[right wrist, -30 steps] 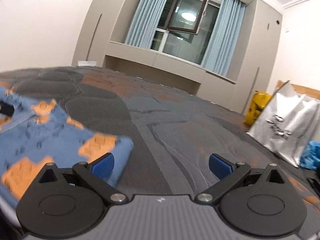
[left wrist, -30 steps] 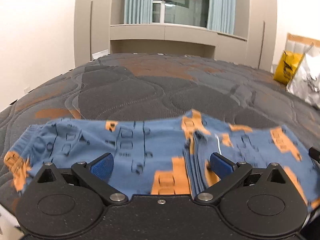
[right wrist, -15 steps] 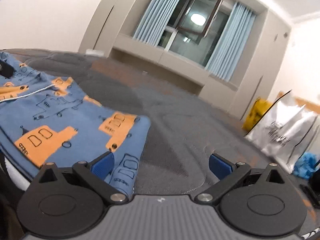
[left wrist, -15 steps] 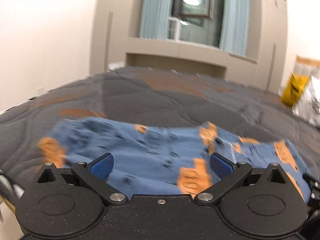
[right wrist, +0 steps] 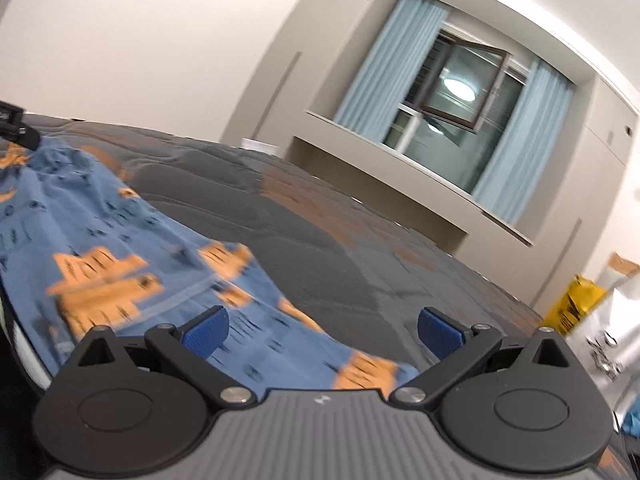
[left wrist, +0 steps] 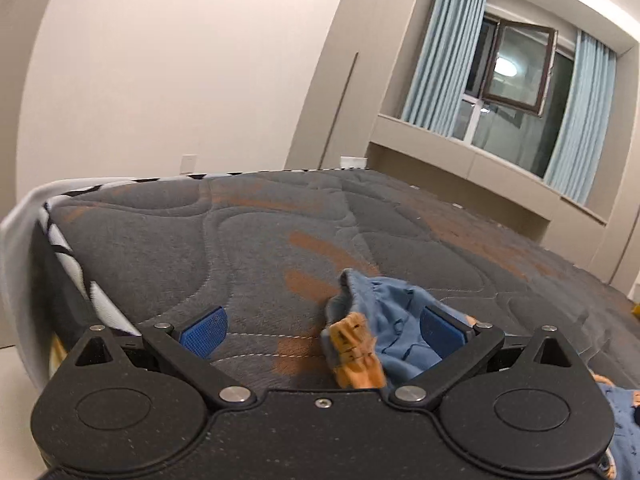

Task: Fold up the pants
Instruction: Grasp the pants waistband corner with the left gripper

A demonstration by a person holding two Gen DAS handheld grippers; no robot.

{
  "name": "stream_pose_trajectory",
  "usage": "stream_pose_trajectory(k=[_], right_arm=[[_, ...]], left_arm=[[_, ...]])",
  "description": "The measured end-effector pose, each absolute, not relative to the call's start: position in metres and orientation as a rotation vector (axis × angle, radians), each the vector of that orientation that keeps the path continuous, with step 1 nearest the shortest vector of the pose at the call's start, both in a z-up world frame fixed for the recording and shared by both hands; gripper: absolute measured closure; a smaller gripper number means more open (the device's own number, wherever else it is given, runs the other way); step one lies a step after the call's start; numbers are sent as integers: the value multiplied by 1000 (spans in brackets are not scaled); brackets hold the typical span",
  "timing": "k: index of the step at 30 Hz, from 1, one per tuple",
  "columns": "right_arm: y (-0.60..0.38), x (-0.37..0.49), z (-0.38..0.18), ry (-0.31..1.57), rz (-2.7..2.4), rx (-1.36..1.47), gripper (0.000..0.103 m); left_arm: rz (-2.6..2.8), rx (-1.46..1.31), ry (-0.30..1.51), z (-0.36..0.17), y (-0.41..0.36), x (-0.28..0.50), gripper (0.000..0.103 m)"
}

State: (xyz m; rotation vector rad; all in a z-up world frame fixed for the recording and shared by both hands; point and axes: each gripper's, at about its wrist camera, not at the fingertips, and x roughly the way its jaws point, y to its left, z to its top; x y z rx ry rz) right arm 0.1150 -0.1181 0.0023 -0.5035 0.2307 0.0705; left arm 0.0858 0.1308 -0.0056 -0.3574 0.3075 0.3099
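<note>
A: Left gripper (left wrist: 322, 326) status?
B: Fingers (left wrist: 203, 331) apart, nothing gripped. A bunched edge of the pants (left wrist: 384, 332) lies between them, nearer the right finger, on the bed (left wrist: 248, 240).
A: Right gripper (right wrist: 320, 330)?
B: Fingers apart, empty. The pants (right wrist: 120, 256) spread flat ahead and leftward.

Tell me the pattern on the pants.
Blue pants with orange blocky shapes and small dark marks; clearest in the right wrist view.
</note>
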Motion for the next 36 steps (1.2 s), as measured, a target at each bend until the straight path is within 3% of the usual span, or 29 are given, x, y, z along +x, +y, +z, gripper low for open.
stream_pose_trajectory(k=[8, 14, 36], right_arm=[[-91, 141, -12, 320, 90, -500, 0], [-108, 148, -21, 377, 80, -289, 0], [-106, 140, -23, 326, 49, -301, 0]], left_arm=[[188, -435, 365, -18, 127, 105, 1], [161, -415, 386, -22, 126, 118, 1], [169, -473, 413, -18, 133, 126, 1]])
